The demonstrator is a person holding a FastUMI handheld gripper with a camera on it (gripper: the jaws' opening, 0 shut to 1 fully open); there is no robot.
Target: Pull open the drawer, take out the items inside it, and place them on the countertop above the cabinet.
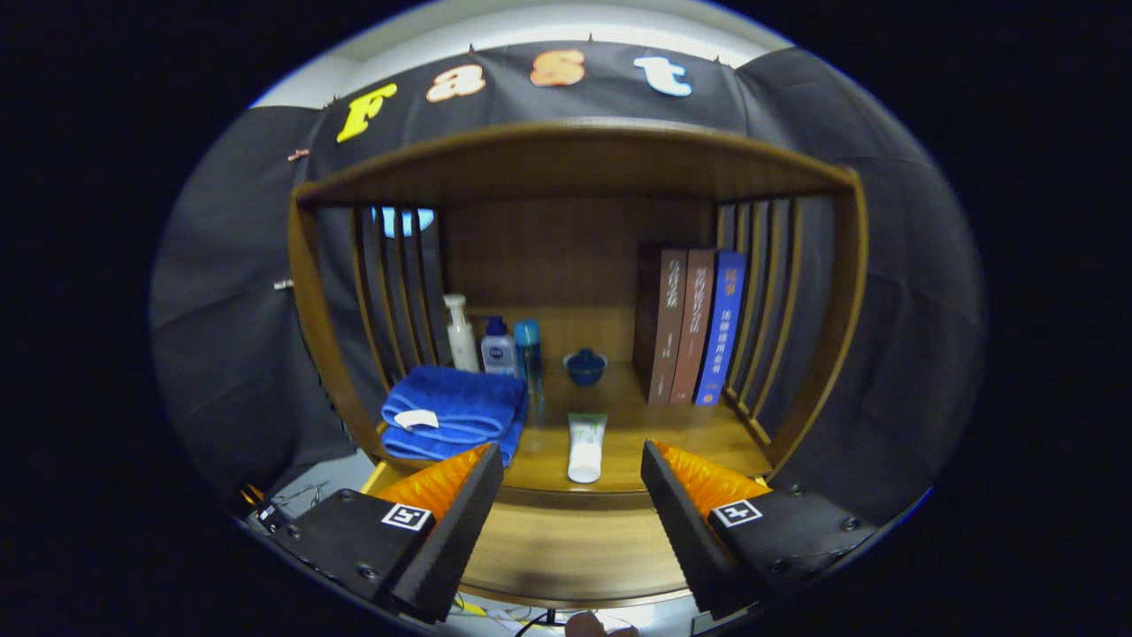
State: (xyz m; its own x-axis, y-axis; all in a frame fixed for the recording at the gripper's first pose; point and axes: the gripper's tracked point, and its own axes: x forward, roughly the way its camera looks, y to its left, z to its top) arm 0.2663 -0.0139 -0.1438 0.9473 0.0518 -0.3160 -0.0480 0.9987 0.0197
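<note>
Before the wooden cabinet [575, 177] | fingers [572, 509] hanging spread, grasping nothing | white tube [585, 448] lying just ahead on desk [690, 433] | drawer front unseen: lowering squarely advised

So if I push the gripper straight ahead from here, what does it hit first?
Most likely the white tube lying on the countertop: it sits just ahead of the open gripper, centred between the fingers. Beyond it stands the small blue bowl. Height is hard to judge.

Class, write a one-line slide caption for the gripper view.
Open gripper facing a wooden cabinet's countertop holding a white tube, blue towel, bottles and books.
</note>
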